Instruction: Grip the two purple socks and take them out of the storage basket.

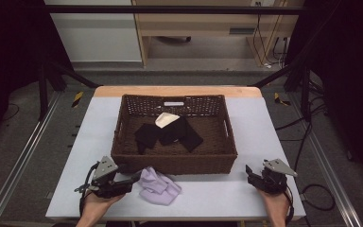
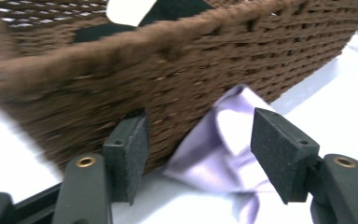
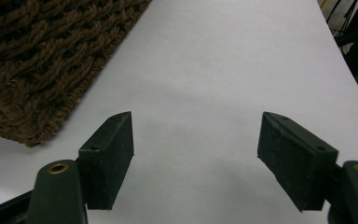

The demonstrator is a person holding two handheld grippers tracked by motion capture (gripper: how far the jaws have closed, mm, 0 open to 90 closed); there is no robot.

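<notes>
A brown wicker basket stands in the middle of the table and holds black cloths and a cream cloth. A crumpled lilac cloth lies on the table against the basket's front wall. My left gripper points at it from the left, open, its tips just short of the fabric. In the left gripper view the lilac cloth lies between the spread jaws, beyond them, below the basket wall. My right gripper rests open at the front right; my right gripper has bare table between its jaws.
The table's white top has free room on both sides of the basket. The basket's corner lies to the left of the right gripper. Metal rails, cables and a wooden cabinet lie beyond the table.
</notes>
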